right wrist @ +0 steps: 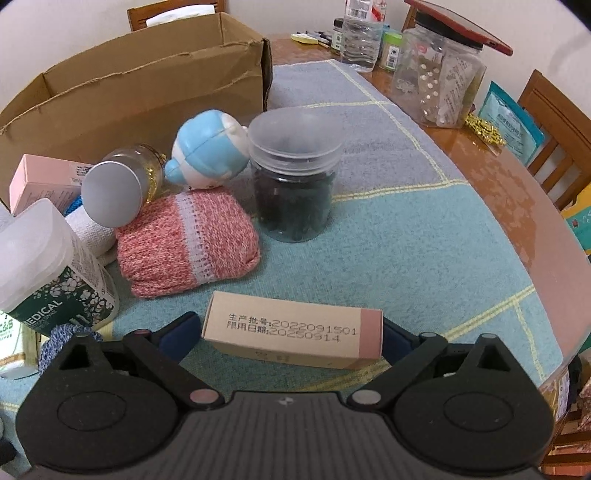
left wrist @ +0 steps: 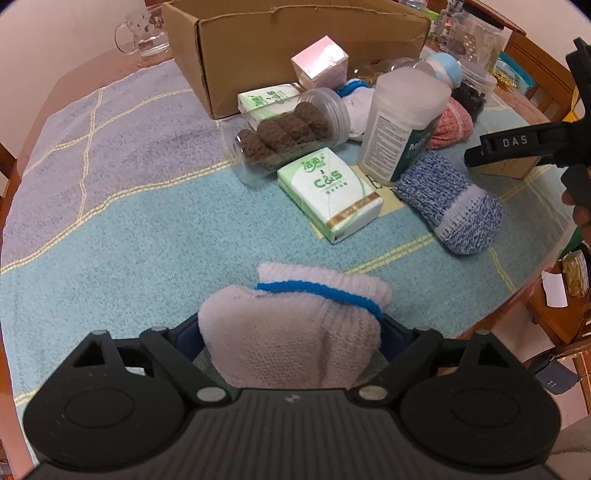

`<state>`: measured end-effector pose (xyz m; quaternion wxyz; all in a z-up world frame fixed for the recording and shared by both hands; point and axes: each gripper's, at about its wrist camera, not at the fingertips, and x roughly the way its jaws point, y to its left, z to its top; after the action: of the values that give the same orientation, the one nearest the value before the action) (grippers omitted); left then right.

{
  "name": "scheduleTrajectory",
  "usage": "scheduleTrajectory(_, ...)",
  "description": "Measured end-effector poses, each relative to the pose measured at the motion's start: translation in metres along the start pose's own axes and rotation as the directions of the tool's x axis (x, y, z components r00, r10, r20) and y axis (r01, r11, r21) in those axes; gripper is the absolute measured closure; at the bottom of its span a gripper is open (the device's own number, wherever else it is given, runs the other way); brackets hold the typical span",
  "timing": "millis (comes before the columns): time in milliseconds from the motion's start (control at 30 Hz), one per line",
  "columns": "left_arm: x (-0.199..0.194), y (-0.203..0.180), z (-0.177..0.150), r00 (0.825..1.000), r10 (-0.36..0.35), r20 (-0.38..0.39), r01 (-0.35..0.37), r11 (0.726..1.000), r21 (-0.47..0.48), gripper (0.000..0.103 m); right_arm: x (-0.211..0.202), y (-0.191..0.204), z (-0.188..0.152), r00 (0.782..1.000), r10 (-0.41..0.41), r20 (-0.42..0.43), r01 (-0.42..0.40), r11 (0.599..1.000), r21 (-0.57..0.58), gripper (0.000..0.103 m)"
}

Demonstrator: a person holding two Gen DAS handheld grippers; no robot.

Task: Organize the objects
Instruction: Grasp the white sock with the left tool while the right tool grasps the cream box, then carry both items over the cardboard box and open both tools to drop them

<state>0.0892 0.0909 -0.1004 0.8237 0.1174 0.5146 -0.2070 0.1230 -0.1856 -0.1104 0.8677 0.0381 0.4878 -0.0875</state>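
My left gripper (left wrist: 291, 332) is shut on a white sock bundle with a blue band (left wrist: 295, 325), held just above the blue cloth. My right gripper (right wrist: 291, 332) is shut on a small tan carton with a pink end (right wrist: 291, 328) printed with dates. The right gripper also shows in the left wrist view (left wrist: 524, 144) at the right edge. A cardboard box (left wrist: 295, 48) stands open at the back; it also shows in the right wrist view (right wrist: 129, 92). Ahead of the left gripper lie a tissue pack (left wrist: 328, 192), a cookie jar on its side (left wrist: 291, 133) and a blue knitted sock (left wrist: 450, 206).
A swab tub (right wrist: 48, 266), a red knitted sock (right wrist: 188, 243), a jar of dark bits (right wrist: 295, 184), a blue-white toy (right wrist: 210, 147), a silver-lidded jar (right wrist: 118, 188) and a pink box (right wrist: 40, 181) crowd the box front. A glass mug (left wrist: 144, 33) stands back left. Jars and bottles (right wrist: 439, 77) line the table's right edge.
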Motion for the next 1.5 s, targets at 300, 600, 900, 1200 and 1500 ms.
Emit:
scheduleTrajectory(300, 0.001, 0.001, 0.005, 1.0, 0.001, -0.008, -0.001, 1.0, -0.002, 0.017, -0.003, 0.003, 0.003, 1.0, -0.008, -0.002, 0.008, 1.0, -0.03, 0.019)
scheduleTrajectory(600, 0.0, 0.006, 0.011, 1.0, -0.025, -0.018, 0.025, 1.0, -0.006, 0.023, -0.015, 0.004, 0.013, 1.0, -0.01, 0.009, 0.01, 0.997, -0.074, 0.019)
scheduleTrajectory(900, -0.027, 0.015, 0.036, 0.999, -0.045, -0.016, 0.045, 0.999, 0.03, 0.023, -0.039, 0.006, 0.036, 0.998, 0.045, 0.032, -0.042, 0.993, -0.109, 0.019)
scheduleTrajectory(1200, -0.062, 0.026, 0.109, 0.998, -0.01, 0.063, 0.007, 0.999, 0.044, 0.023, -0.073, 0.017, 0.078, 0.986, 0.159, 0.057, -0.14, 0.957, -0.255, 0.019)
scheduleTrajectory(1500, -0.068, 0.028, 0.205, 0.974, 0.056, 0.219, -0.059, 0.998, 0.009, 0.023, -0.08, 0.029, 0.146, 0.949, 0.301, 0.098, -0.245, 0.894, -0.375, 0.019)
